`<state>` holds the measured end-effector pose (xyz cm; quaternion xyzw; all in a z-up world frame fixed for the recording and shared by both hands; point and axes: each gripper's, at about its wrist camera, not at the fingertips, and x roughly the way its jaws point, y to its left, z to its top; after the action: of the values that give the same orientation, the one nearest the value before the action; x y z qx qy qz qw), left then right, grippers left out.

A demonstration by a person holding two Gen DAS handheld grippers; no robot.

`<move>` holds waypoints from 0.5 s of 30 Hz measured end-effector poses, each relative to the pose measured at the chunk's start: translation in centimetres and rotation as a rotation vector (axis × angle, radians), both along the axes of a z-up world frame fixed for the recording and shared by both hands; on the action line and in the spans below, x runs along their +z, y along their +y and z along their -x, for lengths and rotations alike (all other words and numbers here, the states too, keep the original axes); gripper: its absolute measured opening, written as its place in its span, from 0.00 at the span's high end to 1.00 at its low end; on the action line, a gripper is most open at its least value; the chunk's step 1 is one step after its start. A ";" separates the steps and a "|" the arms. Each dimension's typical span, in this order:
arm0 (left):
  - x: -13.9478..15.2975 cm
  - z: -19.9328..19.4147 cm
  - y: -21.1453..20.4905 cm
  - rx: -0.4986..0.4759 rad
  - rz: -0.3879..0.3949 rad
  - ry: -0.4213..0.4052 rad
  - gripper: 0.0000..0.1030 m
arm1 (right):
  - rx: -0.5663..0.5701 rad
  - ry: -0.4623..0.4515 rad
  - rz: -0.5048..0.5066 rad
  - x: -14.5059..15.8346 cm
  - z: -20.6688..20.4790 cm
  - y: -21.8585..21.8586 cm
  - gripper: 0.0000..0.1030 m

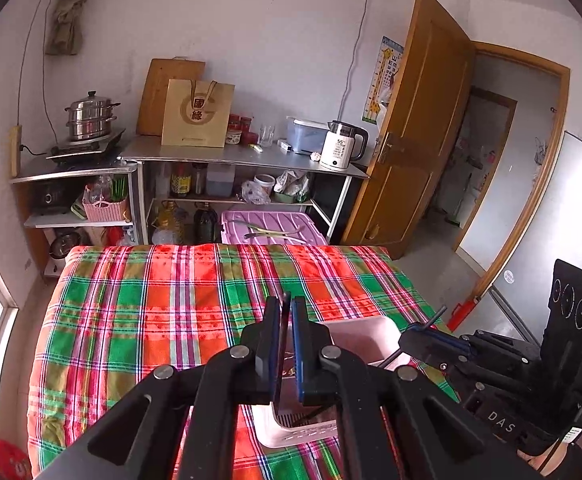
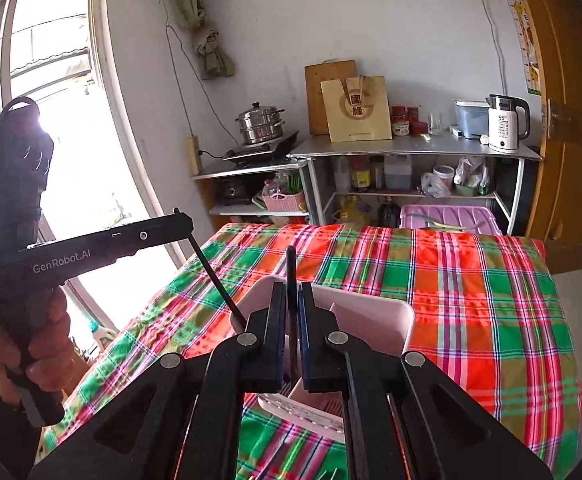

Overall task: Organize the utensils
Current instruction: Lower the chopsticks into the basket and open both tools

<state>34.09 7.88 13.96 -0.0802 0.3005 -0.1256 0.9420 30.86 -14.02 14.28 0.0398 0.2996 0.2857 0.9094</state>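
Plaid red-green-pink cloth (image 1: 151, 312) covers the table; a steel shelf unit (image 2: 411, 150) stands against the far wall at 12 o'clock. White slotted plastic utensil holder (image 2: 371, 316) sits on the cloth at 6 o'clock. Left gripper (image 1: 285, 344): fingers clamped on a thin dark chopstick (image 1: 286, 308), tilted over the holder. Right gripper (image 2: 291, 332): fingers pinching a second dark chopstick (image 2: 291, 272), upright above the holder.

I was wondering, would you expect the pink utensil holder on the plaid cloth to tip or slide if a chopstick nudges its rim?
The pink utensil holder looks like thin plastic, so probably light and easily shoved. It stands tall on soft plaid cloth, so a sideways nudge might tip it. The left tongs and right tongs each grip a stiff dark chopstick, which would likely pass on force unbent.
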 end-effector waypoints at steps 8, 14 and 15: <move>1.1 3.8 0.9 0.029 0.023 -0.049 0.85 | -0.013 -0.052 -0.002 1.4 2.5 -1.5 0.84; 0.7 9.6 0.5 0.025 0.012 -0.120 0.81 | -0.042 -0.099 -0.025 2.2 6.3 -3.9 0.82; 0.5 10.5 0.4 0.027 0.011 -0.123 0.81 | -0.054 -0.107 -0.017 2.3 6.9 -4.3 0.81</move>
<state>23.55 8.26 14.43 -0.0816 0.2402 -0.1194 0.9599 23.98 -18.37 16.54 0.0404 0.2468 0.2656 0.9311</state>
